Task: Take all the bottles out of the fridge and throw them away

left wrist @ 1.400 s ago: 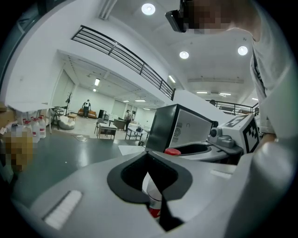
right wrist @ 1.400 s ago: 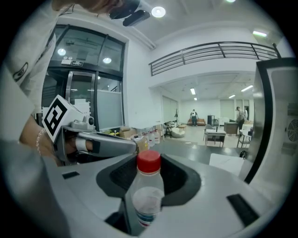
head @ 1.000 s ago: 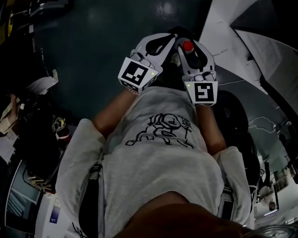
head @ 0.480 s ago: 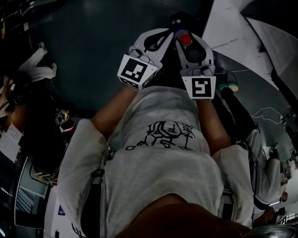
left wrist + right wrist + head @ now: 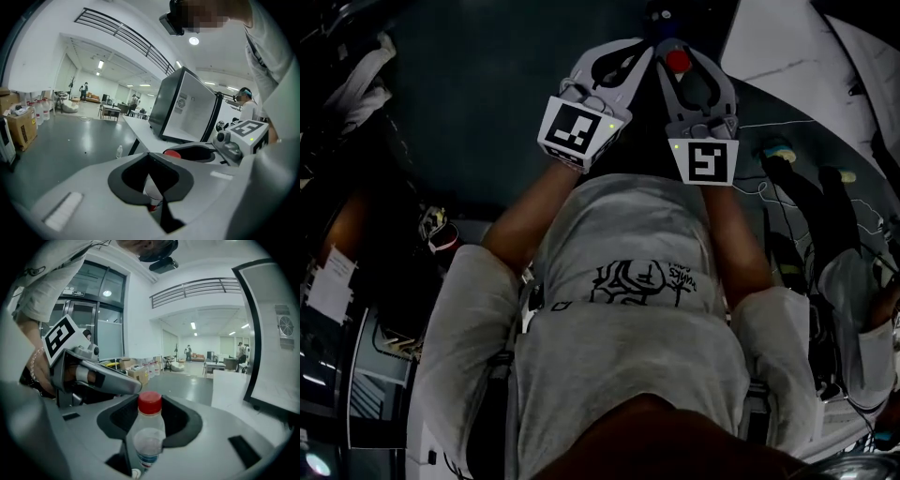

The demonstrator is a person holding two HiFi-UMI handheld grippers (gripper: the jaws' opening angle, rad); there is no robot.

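"Polished grey floor (image 5: 65, 136) runs far back through a bright hall. What stands nearer?"

"On the right, a white table (image 5: 140, 126) with the fridge (image 5: 185, 110) on it — dark casing, pale inside, open face turned this way. A small bottle (image 5: 119, 151) stands on the floor beside the table's leg."

"And the tongs?"

"Both are held out in front of the person's white shirt (image 5: 628, 309), side by side and near each other. The right gripper (image 5: 150, 399) is clamped on a clear bottle (image 5: 149, 439) — red cap (image 5: 150, 402) toward the tips, blue-and-white label near the camera. So that bottle is out of the fridge, held above the floor."

"The left one?"

"The left gripper (image 5: 149, 155) has its jaws together, tips meeting. A pale shape (image 5: 153, 193) with a red edge shows in the opening behind the tips; I cannot tell what it is."
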